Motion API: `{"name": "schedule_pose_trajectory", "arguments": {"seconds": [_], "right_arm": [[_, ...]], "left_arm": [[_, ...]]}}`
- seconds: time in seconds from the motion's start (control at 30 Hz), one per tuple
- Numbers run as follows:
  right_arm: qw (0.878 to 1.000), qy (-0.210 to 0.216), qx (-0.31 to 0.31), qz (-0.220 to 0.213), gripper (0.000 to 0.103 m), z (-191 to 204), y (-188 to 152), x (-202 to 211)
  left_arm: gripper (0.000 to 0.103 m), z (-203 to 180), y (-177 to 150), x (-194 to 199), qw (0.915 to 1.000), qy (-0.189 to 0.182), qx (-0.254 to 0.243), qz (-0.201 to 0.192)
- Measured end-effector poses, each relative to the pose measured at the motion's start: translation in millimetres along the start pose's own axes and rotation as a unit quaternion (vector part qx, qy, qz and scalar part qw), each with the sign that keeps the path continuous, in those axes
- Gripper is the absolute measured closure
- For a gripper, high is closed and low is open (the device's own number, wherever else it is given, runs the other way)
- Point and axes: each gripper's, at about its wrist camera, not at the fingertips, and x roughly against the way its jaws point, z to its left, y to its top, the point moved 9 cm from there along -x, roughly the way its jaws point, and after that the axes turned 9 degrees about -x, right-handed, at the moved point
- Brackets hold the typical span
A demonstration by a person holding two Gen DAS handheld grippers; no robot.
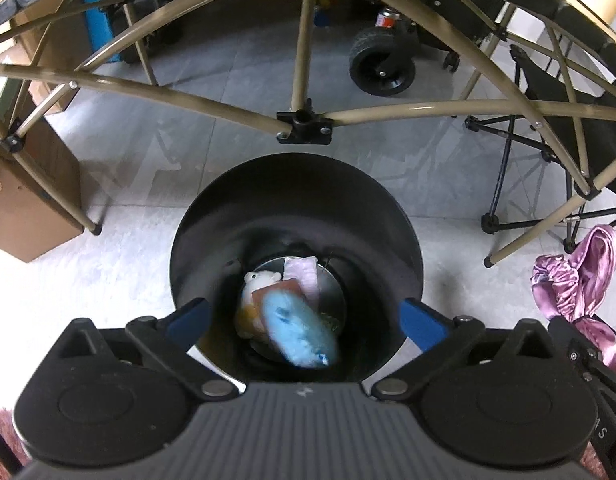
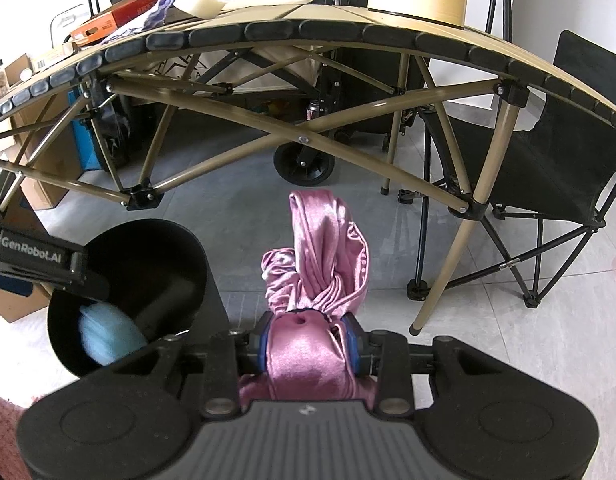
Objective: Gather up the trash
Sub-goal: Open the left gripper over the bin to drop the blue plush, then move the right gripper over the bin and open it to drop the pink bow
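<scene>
While I am hovering my left tongs (image 1: 303, 316) over the bin (image 1: 211, 216), their blue pads are standing spread wide with nothing between them, and the blue toy (image 1: 297, 330) is lying blurred inside the bin, near the floor of it, on top of a white toy (image 1: 259, 282) and a pink scrap (image 1: 303, 274). My right tongs (image 2: 308, 340) are clamping a knotted pink cloth (image 2: 322, 248), which is standing up past the pads and also spilling back toward me.

I am judging the risks from here. The cloth is slippery-looking satin, and the loose end hanging behind the pads could slide out, or drape over the bin rim (image 2: 145, 222) and stay half outside when I let go. Both tools are crowding the same mouth: the left one is sitting over the bin's left side in the right view, so swinging the cloth across could knock them together. A bump on the rim could tip the bin.

Beyond the bin, the folding table's crossed struts (image 2: 303, 140) are running low over the floor, and one leg (image 2: 444, 272) is planted just right of the cloth, a camp chair (image 2: 548, 168) behind it. The open room is lying straight above the bin mouth, on my side of the struts. Farther off, a cart wheel (image 1: 382, 64) and boxes (image 1: 23, 208) are hemming the floor.
</scene>
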Motion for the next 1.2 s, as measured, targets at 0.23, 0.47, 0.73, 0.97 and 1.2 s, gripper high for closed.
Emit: {"name": "schedule_pose_trajectory", "arguments": {"seconds": [0.23,0.47,0.73,0.97,1.2], "right_arm": [[1.0,0.0,0.0,0.0,0.07,0,0,0],[1.0,0.001,0.0,0.0,0.069,1,0,1],[1.0,0.01,0.011,-0.001,0.069,16,1,2],[0.999,0.022,0.025,-0.001,0.069,35,5,2],[0.998,0.037,0.044,0.003,0.069,57,5,-1]], "left_arm": [[0.0,1,-2,-2,1.0,0.002,0.003,0.008],[0.0,2,-4,-3,0.9999,0.005,0.002,0.01],[0.0,11,-5,3,0.9999,0.006,0.007,0.006],[0.0,25,-8,8,0.9999,0.008,0.014,0.001],[0.0,48,-11,14,0.9994,0.012,0.031,-0.006]]}}
